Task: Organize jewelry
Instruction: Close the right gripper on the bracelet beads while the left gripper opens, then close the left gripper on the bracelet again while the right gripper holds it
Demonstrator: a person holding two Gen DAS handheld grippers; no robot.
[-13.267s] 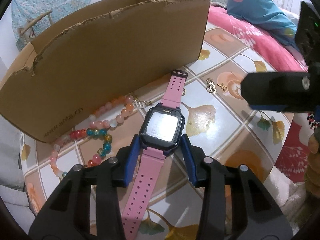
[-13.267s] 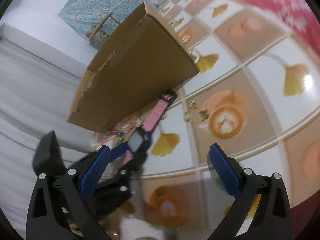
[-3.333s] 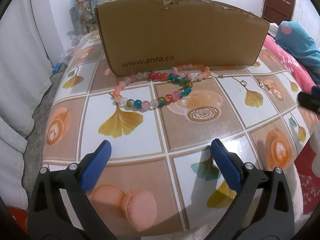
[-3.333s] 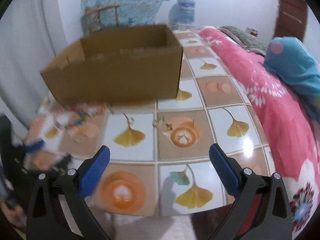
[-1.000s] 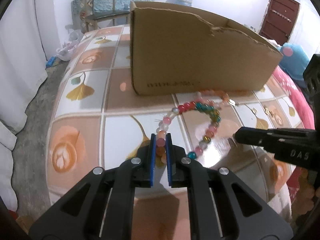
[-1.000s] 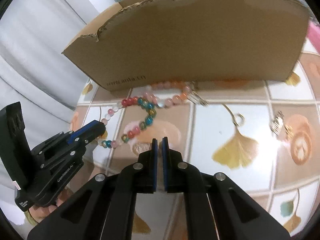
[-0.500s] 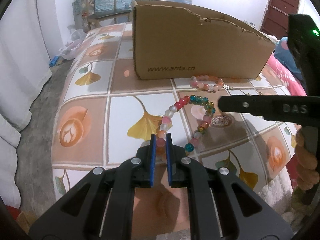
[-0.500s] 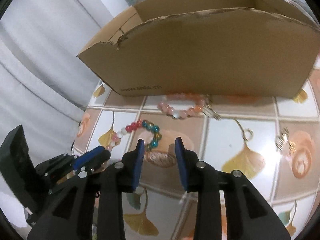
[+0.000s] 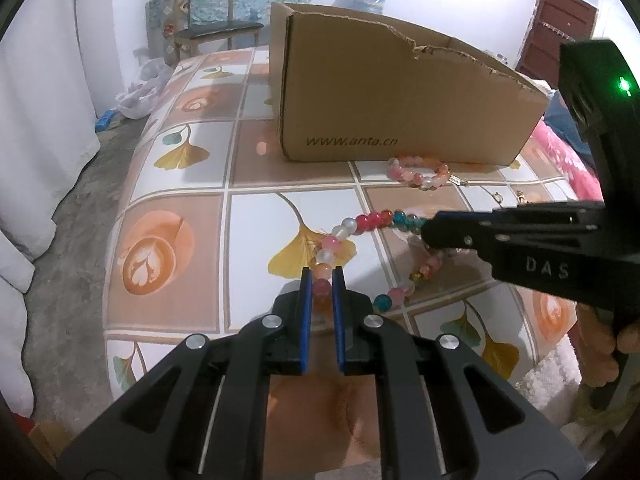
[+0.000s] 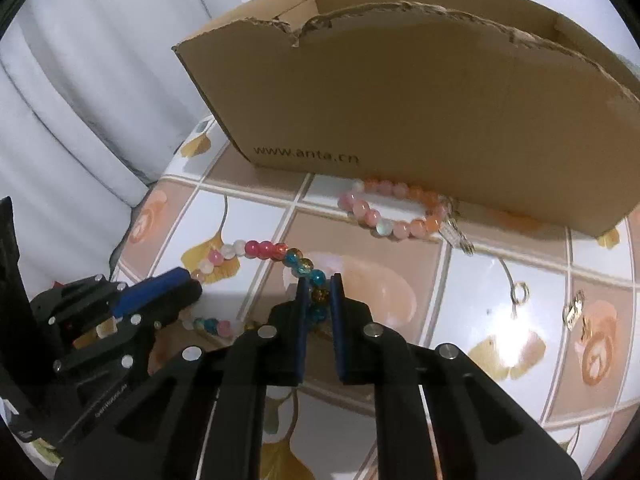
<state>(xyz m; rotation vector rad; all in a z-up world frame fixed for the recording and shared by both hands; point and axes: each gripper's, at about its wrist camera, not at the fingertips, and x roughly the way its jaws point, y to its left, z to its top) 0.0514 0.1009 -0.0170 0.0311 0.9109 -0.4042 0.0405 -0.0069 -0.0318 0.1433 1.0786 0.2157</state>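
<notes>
A multicoloured bead bracelet (image 9: pixel 366 222) lies stretched on the patterned tabletop. My left gripper (image 9: pixel 321 278) is shut on its near pink beads. My right gripper (image 10: pixel 319 286) is shut on its blue and amber beads (image 10: pixel 318 295) at the other side; it also shows in the left wrist view (image 9: pixel 430 232). The bracelet shows in the right wrist view (image 10: pixel 262 249). A pink and orange bead bracelet (image 9: pixel 416 174) (image 10: pixel 394 210) lies against the open cardboard box (image 9: pixel 400 108) (image 10: pixel 420 92).
Small gold earrings (image 10: pixel 574 310) and a ring (image 10: pixel 520 292) lie on the table (image 9: pixel 180 240) to the right. A chair (image 9: pixel 208 36) stands behind the table. A pink bedcover (image 9: pixel 572 164) is at the far right. The table edge is near on the left.
My right gripper has closed on the multicoloured bracelet's far side. The two grippers hold it stretched between them, pulled away from the pink and orange bracelet.
</notes>
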